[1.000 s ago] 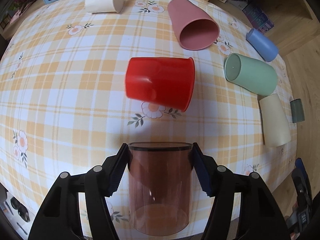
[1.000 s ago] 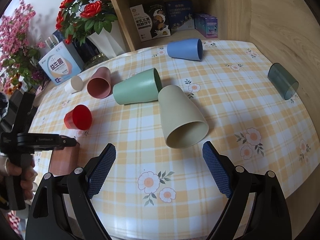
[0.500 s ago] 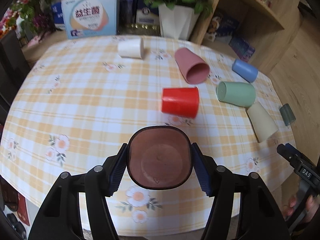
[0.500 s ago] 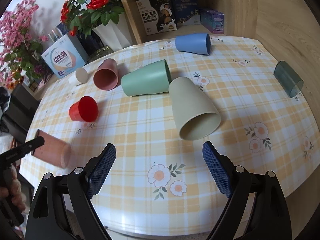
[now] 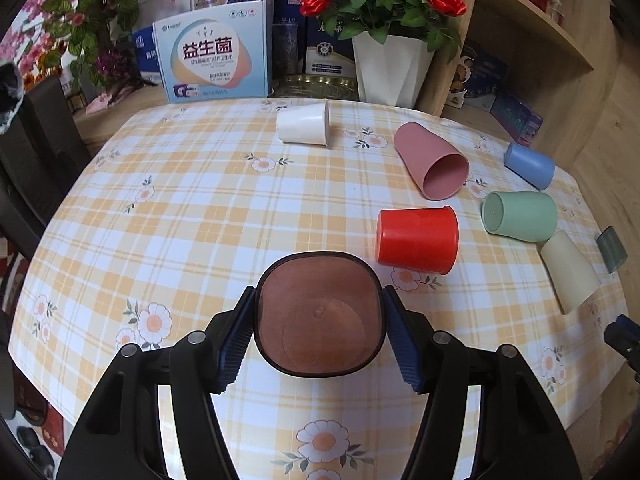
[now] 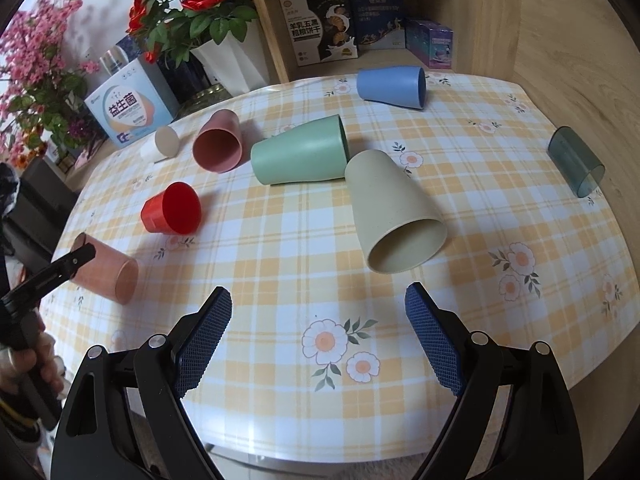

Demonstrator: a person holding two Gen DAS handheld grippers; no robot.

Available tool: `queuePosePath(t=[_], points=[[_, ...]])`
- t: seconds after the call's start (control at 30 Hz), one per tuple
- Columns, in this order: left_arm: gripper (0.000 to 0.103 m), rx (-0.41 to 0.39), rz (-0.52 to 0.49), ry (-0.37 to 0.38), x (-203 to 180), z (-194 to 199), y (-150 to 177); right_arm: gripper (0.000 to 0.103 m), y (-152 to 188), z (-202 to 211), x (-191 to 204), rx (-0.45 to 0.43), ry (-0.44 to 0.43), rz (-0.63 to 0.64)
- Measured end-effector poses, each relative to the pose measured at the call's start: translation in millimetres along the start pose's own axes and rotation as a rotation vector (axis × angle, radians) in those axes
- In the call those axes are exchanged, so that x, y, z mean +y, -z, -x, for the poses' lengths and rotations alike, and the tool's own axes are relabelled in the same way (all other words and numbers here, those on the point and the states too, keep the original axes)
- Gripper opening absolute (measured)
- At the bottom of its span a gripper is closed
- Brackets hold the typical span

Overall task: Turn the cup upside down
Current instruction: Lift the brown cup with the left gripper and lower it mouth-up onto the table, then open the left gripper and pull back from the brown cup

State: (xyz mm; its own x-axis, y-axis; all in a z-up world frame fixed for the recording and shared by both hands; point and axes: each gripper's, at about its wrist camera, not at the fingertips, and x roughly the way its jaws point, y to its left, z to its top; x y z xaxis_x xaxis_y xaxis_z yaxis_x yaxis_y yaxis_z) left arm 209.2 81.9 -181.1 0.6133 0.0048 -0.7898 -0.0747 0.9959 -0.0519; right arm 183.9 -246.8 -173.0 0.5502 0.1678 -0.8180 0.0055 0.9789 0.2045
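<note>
The brown cup (image 5: 320, 314) is see-through and sits pinched between the jaws of the left gripper (image 5: 319, 334), one blue pad pressed to each side of its rim. It is held up off the tabletop (image 5: 192, 216) near the front left edge, lying on its side, so the left wrist camera looks straight down its mouth to the round base. From the right wrist view the same cup (image 6: 105, 274) shows tilted sideways, mouth toward that camera, with a black finger (image 6: 68, 264) laid over its top and a hand (image 6: 28, 364) behind gripping the handle.

Just beyond it lies a red cup (image 5: 418, 238) on its side. Further back a pink cup (image 5: 432, 164) lies with its mouth facing forward, and a white cup (image 5: 304, 124) lies near the far edge. To the right lie a green cup (image 5: 520, 216) and a beige cup (image 5: 570, 274), close together, with a blue cup (image 5: 530, 164) behind them and a dark teal cup (image 6: 576, 166) well apart by the right edge.

The right gripper (image 6: 318, 336) hangs over the near edge of the tabletop with its jaws spread wide and nothing between them; the beige cup's mouth lies just ahead of it.

Behind the tabletop stand a white vase (image 5: 390, 68) of red roses, a pale blue box (image 5: 212, 54) and a wooden shelf (image 6: 400, 12) holding packets.
</note>
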Motion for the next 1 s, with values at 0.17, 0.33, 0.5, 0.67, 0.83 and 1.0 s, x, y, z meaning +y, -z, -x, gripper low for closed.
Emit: queuePosePath(t=[0.17,0.33,0.5,0.67,0.83,1.0], points=[[0.06,-0.017,-0.014,-0.023,-7,-1,2,0.086,2,1,-1,0.0,0.002,-0.009],[0.061,-0.027,-0.019,-0.045,-12,0,4,0.086,2,1,-3,0.001,0.0,-0.015],[0.061,-0.036,-0.02,-0.061,-15,1,6,0.086,3,4,-2,0.0,-0.004,-0.011],[0.061,-0.038,-0.04,-0.079,-20,3,8,0.086,3,10,-2,-0.01,-0.002,-0.013],[0.087,-0.061,-0.053,-0.036,-25,17,7,0.086,3,23,-2,-0.035,-0.001,-0.009],[0.095,-0.105,-0.092,-0.037,-35,44,3,0.086,2,45,-1,-0.08,-0.001,-0.003]])
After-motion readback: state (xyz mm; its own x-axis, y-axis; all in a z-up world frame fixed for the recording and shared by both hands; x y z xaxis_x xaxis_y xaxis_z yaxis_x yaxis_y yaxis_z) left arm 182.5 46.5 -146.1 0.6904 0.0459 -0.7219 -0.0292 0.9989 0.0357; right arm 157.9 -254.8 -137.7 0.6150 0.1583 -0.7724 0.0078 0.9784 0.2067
